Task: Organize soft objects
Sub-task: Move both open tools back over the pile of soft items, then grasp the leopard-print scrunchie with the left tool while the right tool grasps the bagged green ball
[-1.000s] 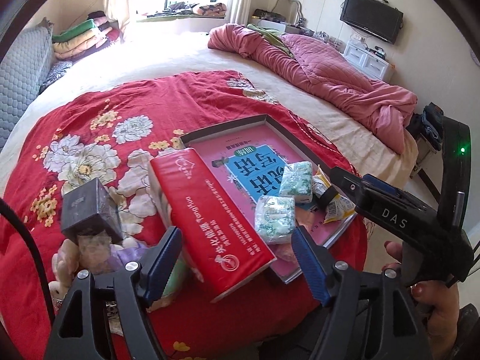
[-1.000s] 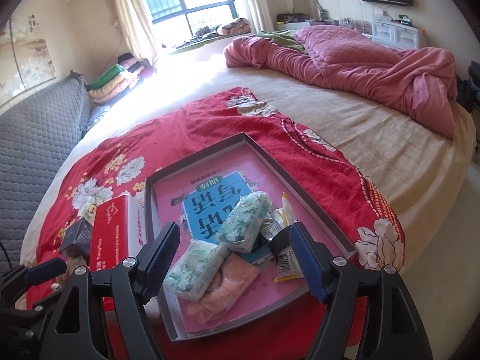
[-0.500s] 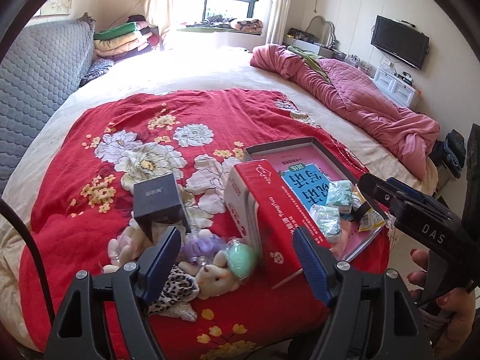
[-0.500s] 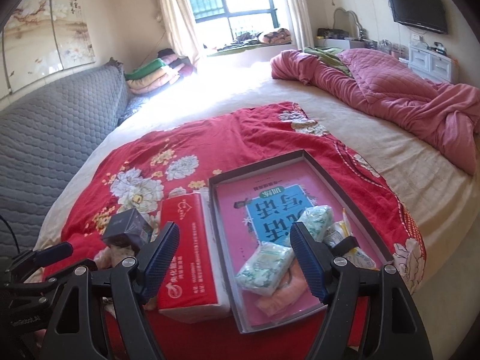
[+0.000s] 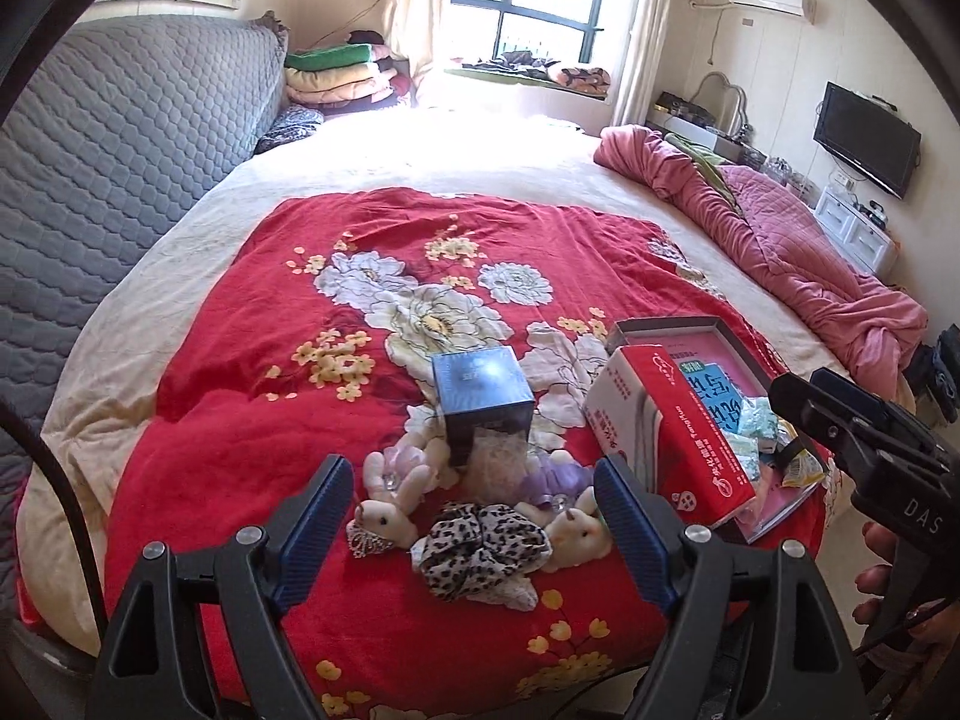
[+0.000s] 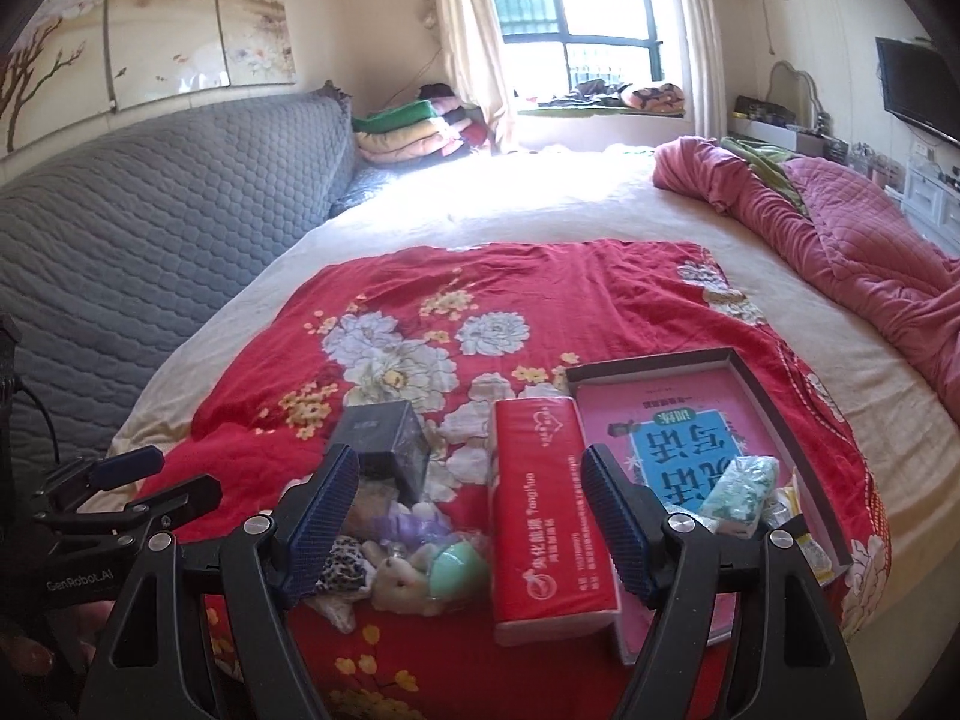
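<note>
The left gripper (image 5: 474, 516), its blue-padded jaws spread wide and holding nothing, hovers above a heap of soft toys (image 5: 390, 519) on a red floral quilt (image 5: 252, 372) spread over a bed (image 5: 480, 150). Between its fingers lie a leopard-print scrunchie (image 5: 480, 549), a cream plush bunny on either side of it, and lilac toys just behind. A dark box (image 5: 483, 387) stands on the far edge of the heap, touching the toys.

The right gripper (image 6: 471, 519), likewise spread and empty, hangs over the gap between the toys and a red tissue pack (image 6: 549, 516). In this view the heap (image 6: 408, 564) sits low between the fingers toward the left one, with a mint-green ball (image 6: 456, 564) beside a bunny and the scrunchie partly hidden behind the left finger.

The tissue pack lies lengthwise just beside a shallow grey tray (image 6: 762, 396), touching its left edge. In the tray rest a pink booklet with a blue panel (image 6: 690, 462) and small green-printed packets (image 6: 741, 489) near its front right corner. A pink duvet (image 6: 852, 222) is bunched at the bed's far right.
</note>
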